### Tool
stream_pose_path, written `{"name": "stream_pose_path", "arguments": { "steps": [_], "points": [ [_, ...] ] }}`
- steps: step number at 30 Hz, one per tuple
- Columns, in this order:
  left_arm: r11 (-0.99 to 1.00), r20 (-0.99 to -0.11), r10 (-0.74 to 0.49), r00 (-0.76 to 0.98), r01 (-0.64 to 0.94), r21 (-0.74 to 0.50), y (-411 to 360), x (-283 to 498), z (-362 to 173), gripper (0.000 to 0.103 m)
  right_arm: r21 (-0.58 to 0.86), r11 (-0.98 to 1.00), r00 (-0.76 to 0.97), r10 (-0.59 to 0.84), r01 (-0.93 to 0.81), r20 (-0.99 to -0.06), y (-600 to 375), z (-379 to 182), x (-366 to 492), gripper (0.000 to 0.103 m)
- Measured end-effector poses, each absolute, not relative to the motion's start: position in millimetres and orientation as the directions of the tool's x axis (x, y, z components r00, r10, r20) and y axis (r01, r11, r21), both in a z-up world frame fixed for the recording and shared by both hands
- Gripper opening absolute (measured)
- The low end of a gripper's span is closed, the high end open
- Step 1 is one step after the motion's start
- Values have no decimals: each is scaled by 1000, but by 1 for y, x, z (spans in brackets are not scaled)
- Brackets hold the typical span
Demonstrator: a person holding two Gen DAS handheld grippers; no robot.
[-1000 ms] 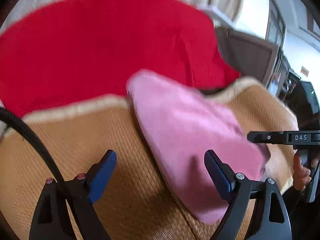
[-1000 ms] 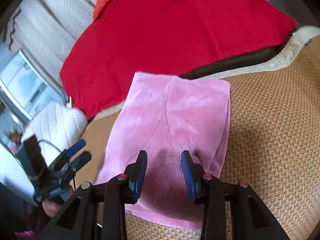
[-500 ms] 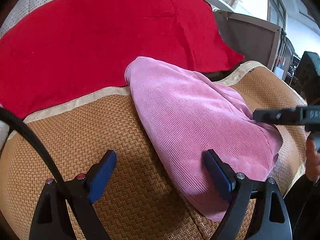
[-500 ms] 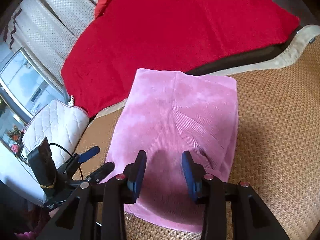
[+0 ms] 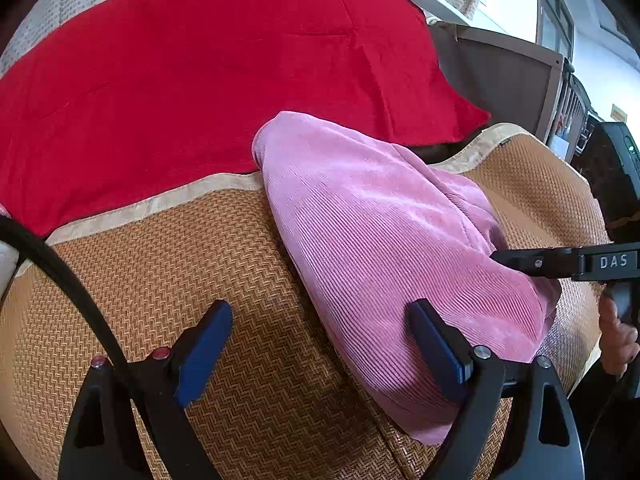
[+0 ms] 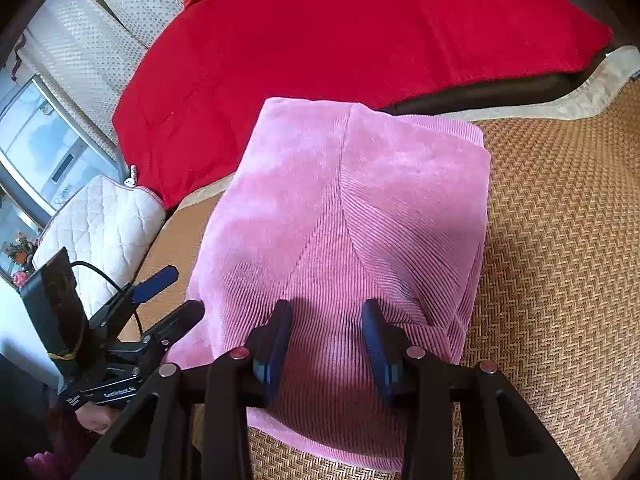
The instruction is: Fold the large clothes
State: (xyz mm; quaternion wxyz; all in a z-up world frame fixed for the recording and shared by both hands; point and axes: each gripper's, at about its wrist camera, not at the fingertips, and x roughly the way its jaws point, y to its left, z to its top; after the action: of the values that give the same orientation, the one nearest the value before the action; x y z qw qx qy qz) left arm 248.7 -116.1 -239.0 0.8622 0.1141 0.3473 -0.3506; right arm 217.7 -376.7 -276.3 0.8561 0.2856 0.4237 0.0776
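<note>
woven mat (image 5: 248,380), red blanket (image 5: 192,80), window (image 6: 44,152)

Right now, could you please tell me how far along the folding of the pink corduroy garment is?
Done: the pink corduroy garment already lies folded into a compact rectangle on the woven straw mat, overlapped panels showing on top. In hand: nothing; the left gripper and right gripper both stand open, holding nothing. Left: perhaps a final fold or tidying; the red blanket behind is untouched.

The folded garment (image 6: 344,240) lies on the woven mat (image 6: 560,240), its far edge touching the blanket (image 6: 360,32) behind it. A quilted cushion (image 6: 96,224) sits to the left, apparently off the mat. The left gripper (image 5: 320,344) straddles the garment's left edge; the right gripper (image 6: 324,336) hangs over its near end.
</note>
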Motion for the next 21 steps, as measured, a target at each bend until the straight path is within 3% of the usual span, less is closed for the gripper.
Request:
{"name": "stream_pose_path", "arguments": {
  "steps": [8, 10, 13, 18, 21],
  "points": [
    [730, -680, -526, 511, 681, -54, -116, 251, -238, 91, 554, 823, 723, 308, 124, -619, -387, -252, 209, 42],
    [730, -680, -526, 510, 681, -53, -116, 251, -238, 91, 534, 830, 728, 267, 160, -632, -388, -255, 214, 42],
    [728, -684, -523, 509, 684, -48, -119, 251, -238, 92, 505, 834, 629, 273, 223, -728, -383, -285, 234, 45],
    [727, -685, -534, 495, 682, -74, -117, 256, -235, 92, 505, 832, 640, 263, 229, -722, -383, -285, 233, 45],
    [737, -643, -561, 521, 669, -101, -108, 260, -222, 91, 510, 832, 653, 263, 219, -710, -385, -279, 228, 46]
  ]
}}
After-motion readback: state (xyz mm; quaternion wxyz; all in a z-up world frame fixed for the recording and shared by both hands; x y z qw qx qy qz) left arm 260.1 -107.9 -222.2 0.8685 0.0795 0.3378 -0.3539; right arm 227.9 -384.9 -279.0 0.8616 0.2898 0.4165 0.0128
